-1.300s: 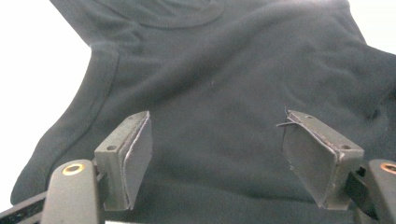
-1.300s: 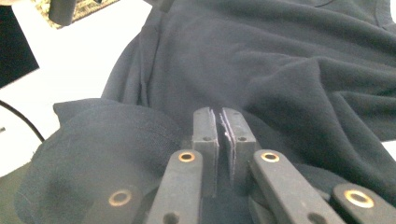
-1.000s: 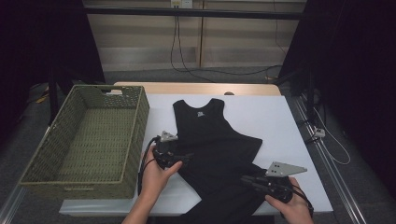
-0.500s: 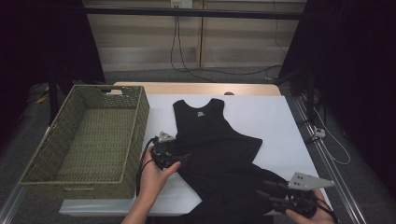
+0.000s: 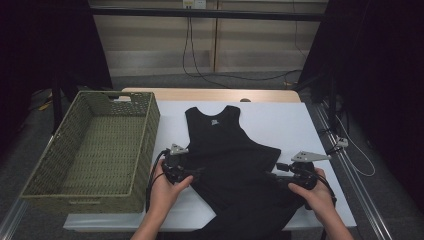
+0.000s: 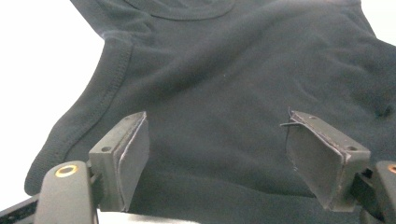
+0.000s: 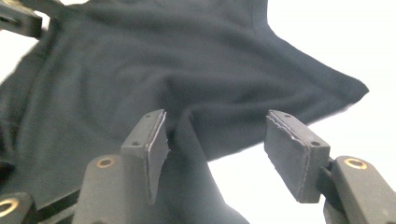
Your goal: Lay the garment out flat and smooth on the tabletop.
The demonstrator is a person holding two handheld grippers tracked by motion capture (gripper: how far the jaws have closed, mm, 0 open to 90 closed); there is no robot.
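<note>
A black tank top lies flat on the white table, its neck away from me and its hem hanging over the front edge. My left gripper rests at its left side; its jaws stand wide apart over the fabric without pinching it. At the top's right side is my right gripper. Its jaws have just been opening. A raised fold of the cloth runs between them, close to the left pad, and is not pressed.
A woven green basket stands on the table's left part, close to my left hand. Bare white table lies right of the top. Cables trail along the right rail, and the left gripper shows far off in the right gripper view.
My right hand swung out to the right, then came up to the top's right side. The left hand has kept still.
</note>
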